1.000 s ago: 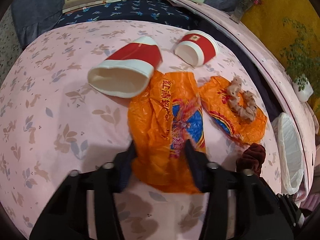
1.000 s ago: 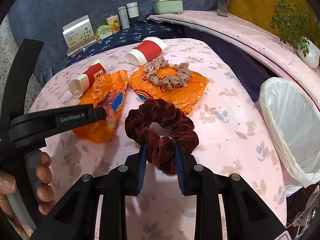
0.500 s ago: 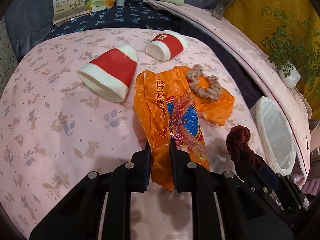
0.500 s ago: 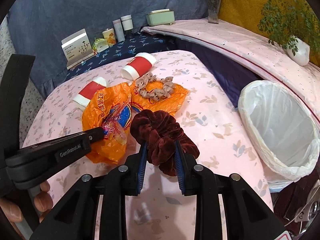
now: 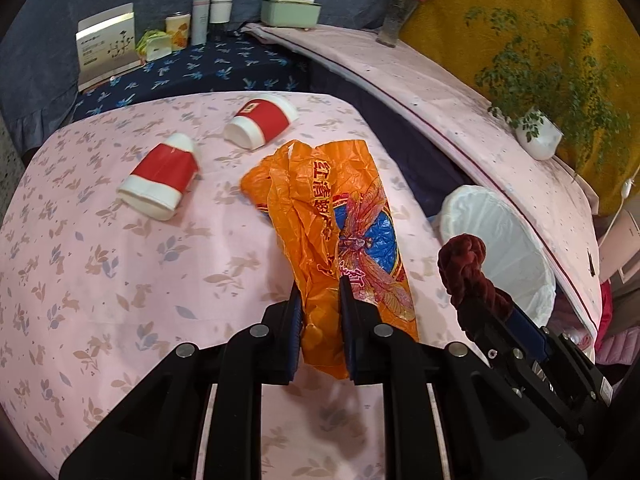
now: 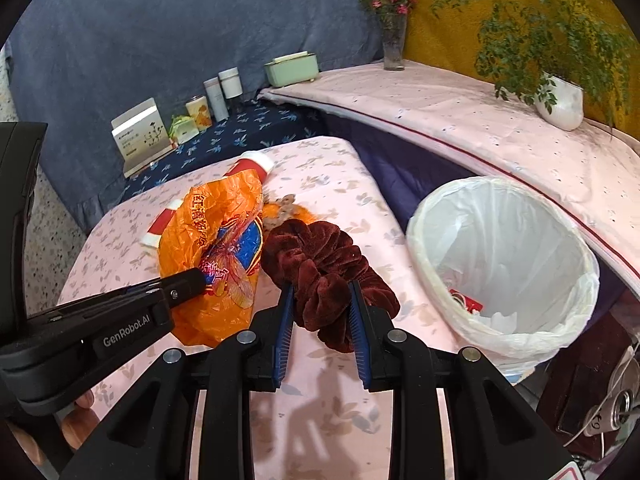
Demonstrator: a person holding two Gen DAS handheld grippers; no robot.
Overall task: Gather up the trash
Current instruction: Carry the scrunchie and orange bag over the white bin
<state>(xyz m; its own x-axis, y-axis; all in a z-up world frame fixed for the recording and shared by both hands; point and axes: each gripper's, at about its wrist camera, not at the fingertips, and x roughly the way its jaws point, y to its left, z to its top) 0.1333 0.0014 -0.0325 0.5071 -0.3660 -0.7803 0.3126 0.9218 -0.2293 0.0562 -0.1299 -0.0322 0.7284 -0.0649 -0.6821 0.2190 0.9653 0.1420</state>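
Left gripper (image 5: pixel 320 304): your jaws have just been closing and now pinch the near end of the orange plastic bag (image 5: pixel 340 232); the bag is lifted, left of the bin.
Right gripper (image 6: pixel 320 312): your jaws pinch the dark red velvet scrunchie (image 6: pixel 320 264), held up just left of the bin's rim.
White-lined trash bin (image 6: pixel 424 232): it stands off the right edge of the desk (image 5: pixel 120 280), mouth open; a red scrap lies at its bottom.
Paper cups: two red-and-white cups lie on their sides on the pink floral cloth, well left of the bin, one (image 5: pixel 160 180) nearer you, the other (image 5: pixel 260 122) farther.
Beige scrunchie (image 6: pixel 282 212): you see only part of it, behind the velvet one, left of the bin, on a second orange bag (image 6: pixel 308 213).
Your left hand: fingertips (image 6: pixel 84 400) show beneath the left gripper.
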